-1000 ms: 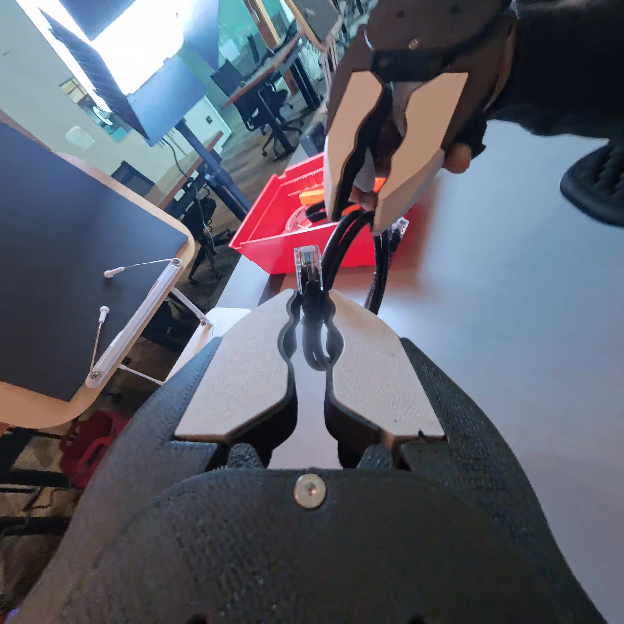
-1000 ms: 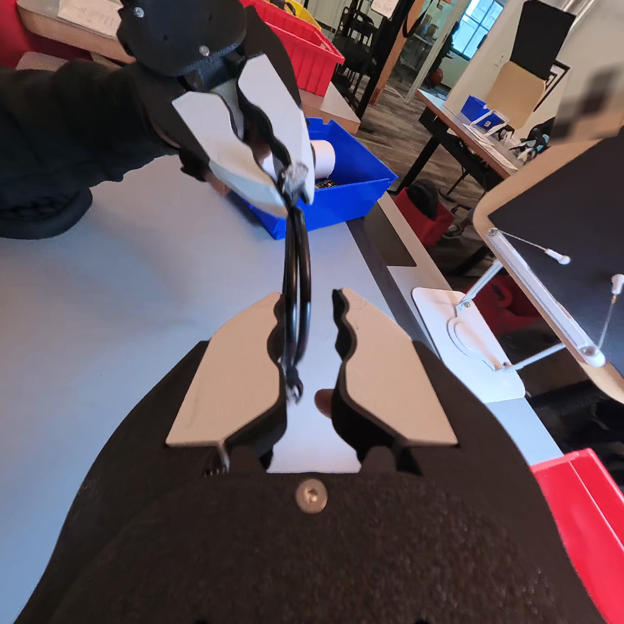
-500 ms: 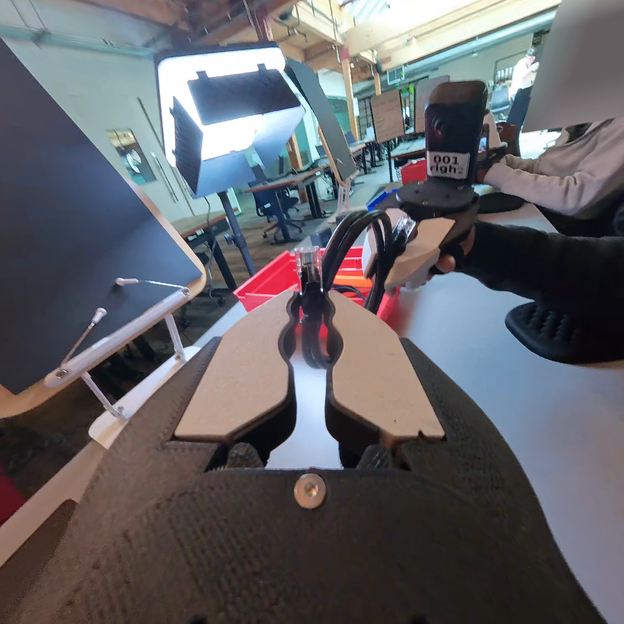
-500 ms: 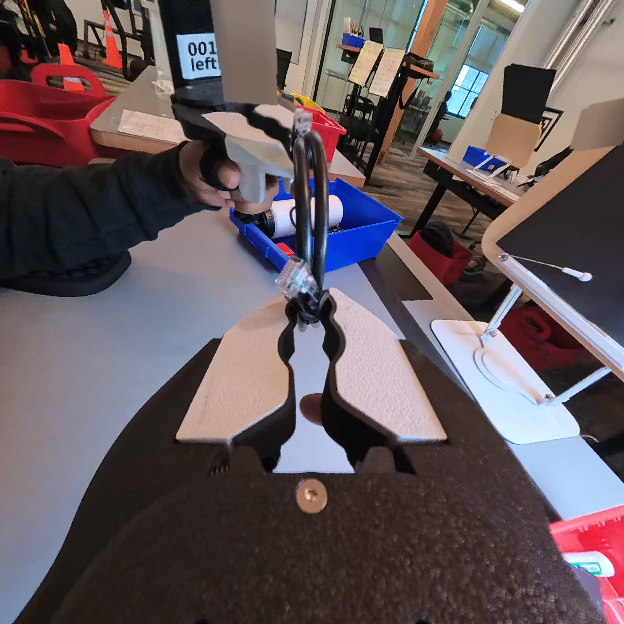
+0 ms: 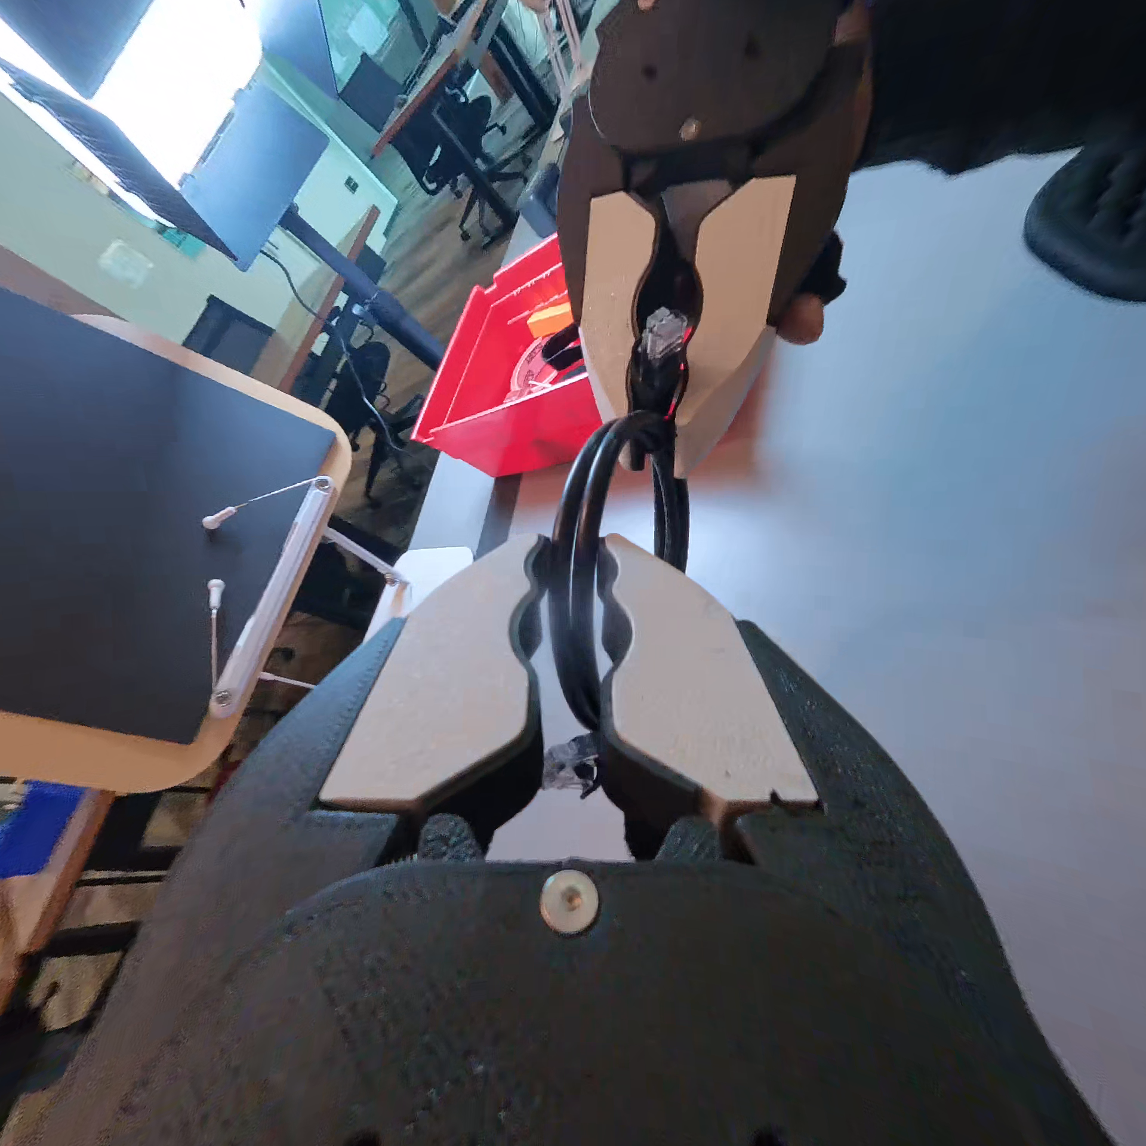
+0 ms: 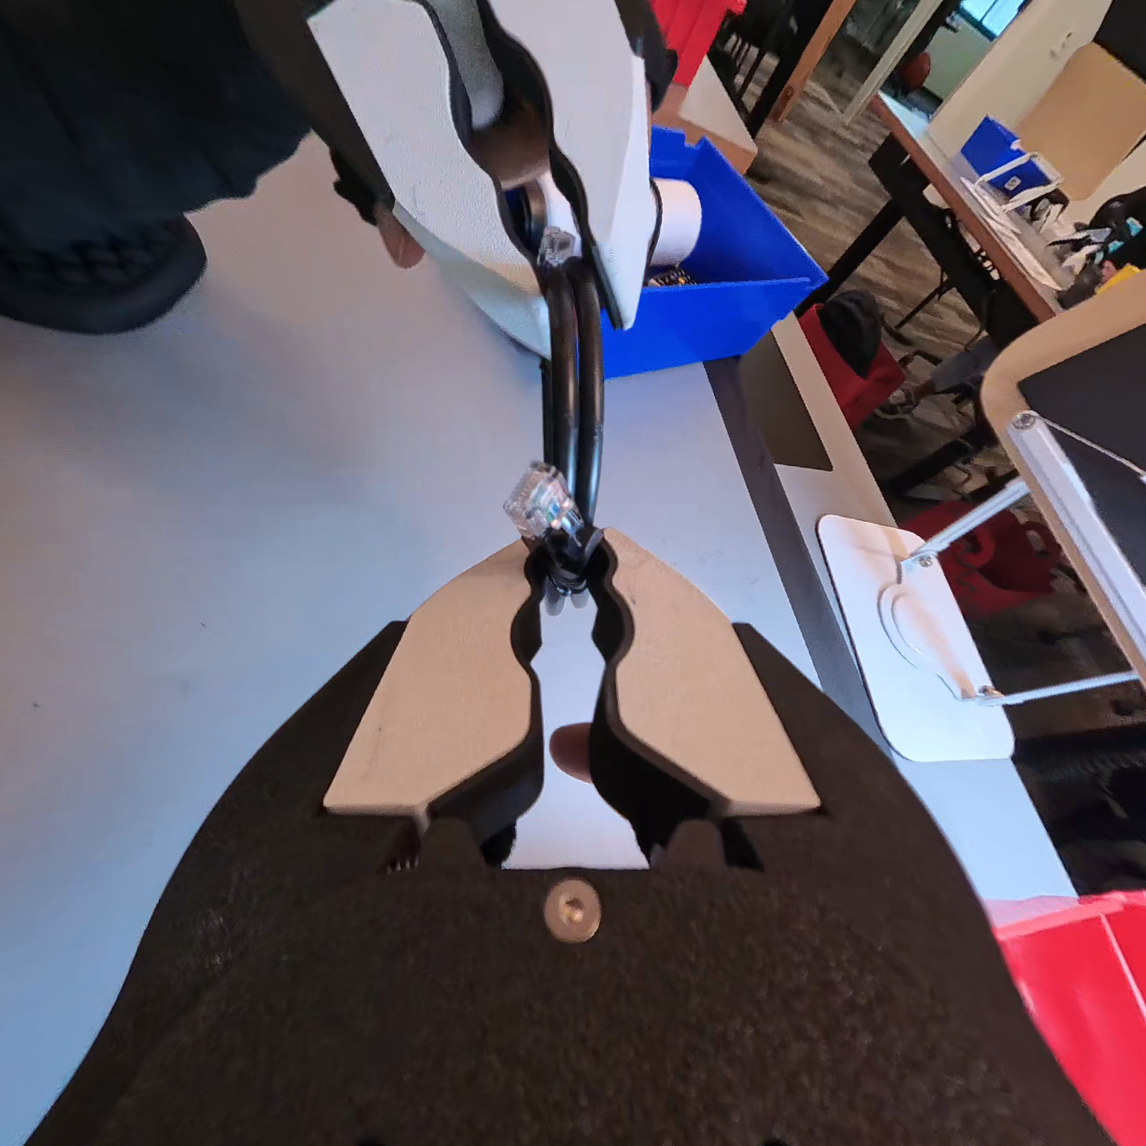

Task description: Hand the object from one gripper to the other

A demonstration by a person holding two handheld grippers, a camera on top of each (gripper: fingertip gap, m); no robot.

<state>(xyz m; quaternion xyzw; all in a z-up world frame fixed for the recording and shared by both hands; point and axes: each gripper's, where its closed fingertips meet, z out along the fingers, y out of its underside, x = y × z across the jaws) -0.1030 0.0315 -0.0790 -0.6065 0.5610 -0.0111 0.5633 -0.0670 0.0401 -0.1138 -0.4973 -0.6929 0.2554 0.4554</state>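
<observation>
Above the bench [image 6: 186, 496], right gripper [image 6: 567, 546] jaws grasp the cable [image 6: 573, 384]; left gripper [image 5: 570, 546] jaws slack around its loop.

Left gripper [image 5: 569, 546]: black textured body with pale flat fingers [image 5: 446, 670]; fingers are parted slightly, the black coiled cable [image 5: 573, 620] lying loose in the gap.
Right gripper [image 6: 567, 542]: same build; fingertips are pinched on the cable, tips pointed toward the left gripper.
Hands: a dark sleeve [image 6: 124, 124] is seen behind the left gripper.
</observation>
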